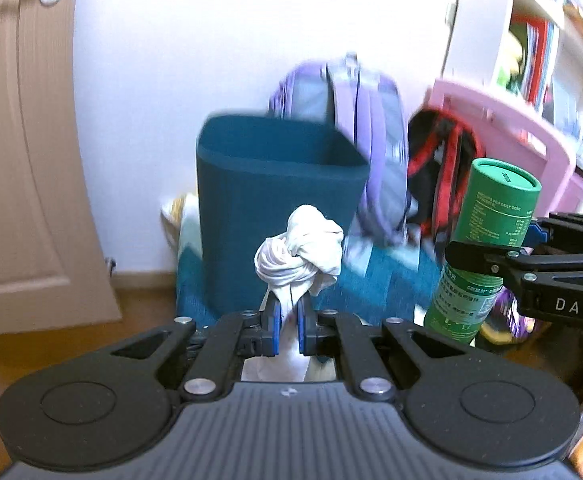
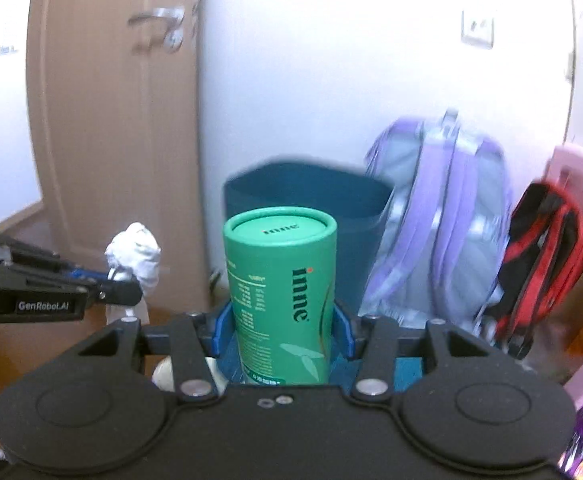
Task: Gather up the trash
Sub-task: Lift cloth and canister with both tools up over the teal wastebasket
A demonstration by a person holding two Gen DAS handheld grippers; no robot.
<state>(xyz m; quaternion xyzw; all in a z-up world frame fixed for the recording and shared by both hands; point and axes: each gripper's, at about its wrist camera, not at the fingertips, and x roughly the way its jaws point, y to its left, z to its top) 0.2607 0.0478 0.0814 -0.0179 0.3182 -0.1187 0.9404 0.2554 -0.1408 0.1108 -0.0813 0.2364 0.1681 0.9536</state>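
Observation:
My left gripper (image 1: 287, 320) is shut on a crumpled white tissue wad (image 1: 299, 254), held up in front of a dark teal trash bin (image 1: 275, 196) that stands on the floor by the wall. My right gripper (image 2: 283, 332) is shut on an upright green cardboard tube (image 2: 281, 296) with a round lid. In the left wrist view the tube (image 1: 487, 236) and the right gripper (image 1: 491, 258) are at the right, beside the bin. In the right wrist view the bin (image 2: 303, 208) is just behind the tube, and the left gripper (image 2: 123, 284) with the tissue (image 2: 135, 256) is at the left.
A purple backpack (image 1: 355, 136) leans on the wall right of the bin, with a black and red bag (image 1: 443, 168) beside it. A pink desk (image 1: 503, 128) and bookshelves (image 1: 551, 40) are at the right. A brown door (image 1: 23, 152) is at the left. A teal mat (image 1: 371, 280) lies under the bin.

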